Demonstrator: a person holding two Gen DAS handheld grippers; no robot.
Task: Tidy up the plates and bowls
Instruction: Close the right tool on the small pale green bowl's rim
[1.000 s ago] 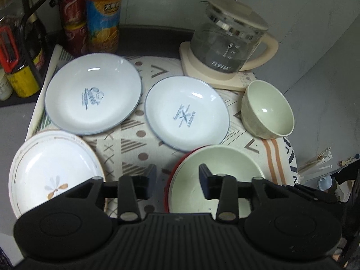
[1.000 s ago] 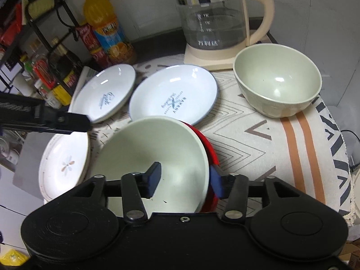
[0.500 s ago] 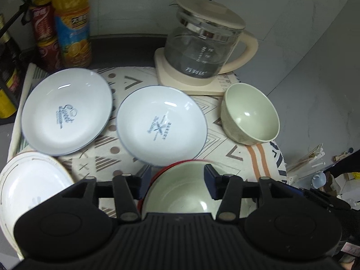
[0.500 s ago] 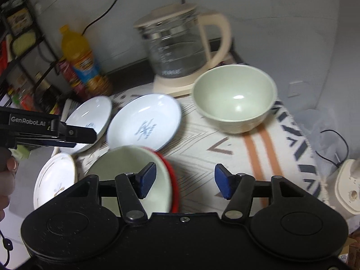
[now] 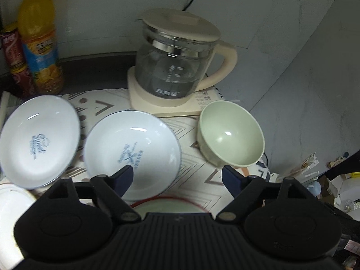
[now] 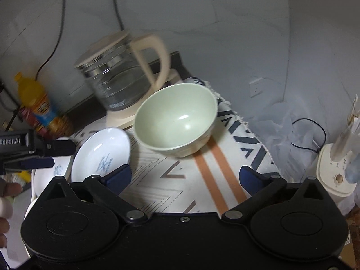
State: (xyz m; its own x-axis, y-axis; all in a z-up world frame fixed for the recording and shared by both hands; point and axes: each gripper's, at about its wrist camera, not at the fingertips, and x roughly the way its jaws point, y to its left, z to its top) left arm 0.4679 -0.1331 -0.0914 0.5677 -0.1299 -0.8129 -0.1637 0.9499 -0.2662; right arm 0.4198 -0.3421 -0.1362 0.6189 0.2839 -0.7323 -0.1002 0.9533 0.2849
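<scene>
A pale green bowl (image 5: 231, 135) (image 6: 177, 119) stands upright on the patterned cloth by the kettle's base. Left of it lie two white plates with blue print (image 5: 132, 150) (image 5: 38, 139); the nearer one (image 6: 103, 150) also shows in the right wrist view. A second green bowl on a red-rimmed plate (image 5: 168, 204) peeks out under my left gripper (image 5: 177, 173), whose jaws are opening with nothing between them. My right gripper (image 6: 184, 175) hangs short of the lone green bowl, its jaws opening wide and empty. The left gripper (image 6: 51, 155) shows at the left edge there.
A glass kettle (image 5: 177, 67) (image 6: 119, 78) sits on its cream base at the back. An orange drink bottle (image 5: 38, 40) and red cans (image 5: 13, 56) stand back left. A flower-print plate's edge (image 5: 11, 202) is lower left. The cloth's right edge (image 6: 258, 144) drops to floor clutter.
Both grippers have swung right, toward the lone green bowl, and both sets of jaws have spread wide. The bowl on the red plate has slipped almost out of both views.
</scene>
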